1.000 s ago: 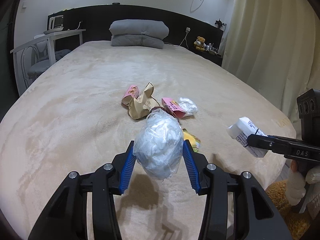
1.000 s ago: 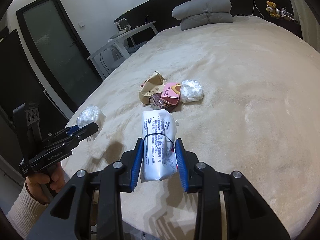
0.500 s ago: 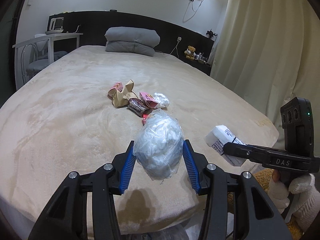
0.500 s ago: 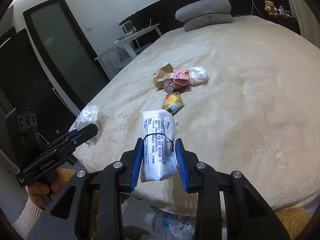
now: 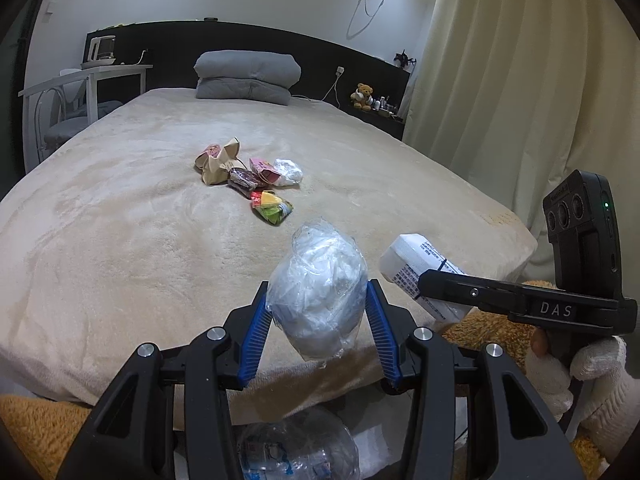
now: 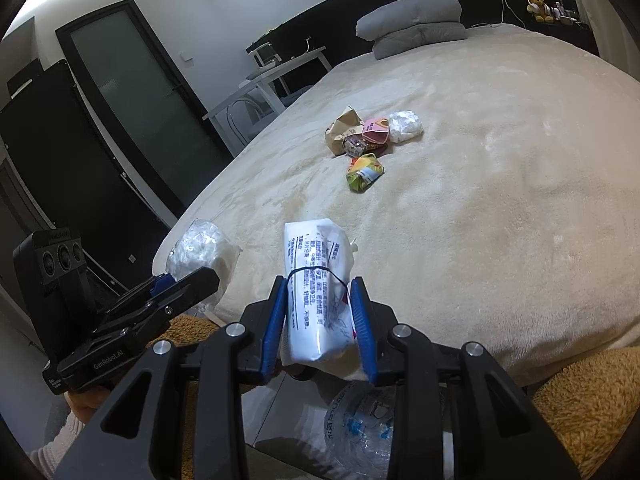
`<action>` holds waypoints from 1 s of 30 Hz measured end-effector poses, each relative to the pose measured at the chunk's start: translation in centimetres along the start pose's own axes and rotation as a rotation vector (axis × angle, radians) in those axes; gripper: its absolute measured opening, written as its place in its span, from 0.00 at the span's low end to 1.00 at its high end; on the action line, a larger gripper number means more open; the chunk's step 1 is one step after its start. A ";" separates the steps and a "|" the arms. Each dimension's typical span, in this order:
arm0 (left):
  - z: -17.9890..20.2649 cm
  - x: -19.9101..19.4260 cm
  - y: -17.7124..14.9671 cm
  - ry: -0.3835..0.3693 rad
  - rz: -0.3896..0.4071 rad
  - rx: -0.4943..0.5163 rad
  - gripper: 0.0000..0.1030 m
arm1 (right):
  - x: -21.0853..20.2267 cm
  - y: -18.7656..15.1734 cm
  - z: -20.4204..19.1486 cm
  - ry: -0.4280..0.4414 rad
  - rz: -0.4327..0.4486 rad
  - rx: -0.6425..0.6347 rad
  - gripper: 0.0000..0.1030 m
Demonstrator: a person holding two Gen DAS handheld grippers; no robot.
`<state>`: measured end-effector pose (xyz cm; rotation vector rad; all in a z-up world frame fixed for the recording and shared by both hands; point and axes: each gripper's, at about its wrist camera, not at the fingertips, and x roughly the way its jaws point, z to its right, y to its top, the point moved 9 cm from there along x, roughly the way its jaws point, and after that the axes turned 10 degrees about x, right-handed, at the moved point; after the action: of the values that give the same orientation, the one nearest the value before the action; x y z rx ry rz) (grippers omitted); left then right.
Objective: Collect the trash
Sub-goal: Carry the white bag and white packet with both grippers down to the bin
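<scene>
Left wrist view: my left gripper (image 5: 318, 318) is clamped on a crumpled plastic bag (image 5: 318, 300), my right gripper (image 6: 320, 320) on a white printed packet (image 6: 316, 292). Farther out, mid-bed (image 5: 120, 220), sits the wrapper pile (image 5: 248, 174).

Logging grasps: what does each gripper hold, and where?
Left gripper: crumpled clear plastic bag, pinched at its sides. Right gripper: white printed packet, gripped across its lower half.
</scene>
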<state>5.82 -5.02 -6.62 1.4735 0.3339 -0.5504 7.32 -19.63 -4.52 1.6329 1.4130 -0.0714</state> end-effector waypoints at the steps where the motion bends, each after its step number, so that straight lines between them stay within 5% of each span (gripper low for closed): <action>1: 0.3 -0.2 -0.3 -0.003 -0.002 0.001 0.44 | -0.2 -0.3 0.0 0.003 -0.001 0.003 0.33; 15: 2.7 -1.0 -5.9 -0.052 -0.089 -0.027 0.44 | 0.3 -5.1 0.6 0.018 -0.098 0.038 0.33; 30: 2.1 3.1 -10.3 -0.059 -0.297 -0.063 0.44 | 3.8 -9.3 4.2 -0.045 -0.300 0.136 0.33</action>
<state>2.59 -7.58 -16.75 1.3520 0.5235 -0.8114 3.34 -20.58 -14.58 1.5047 1.6378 -0.3818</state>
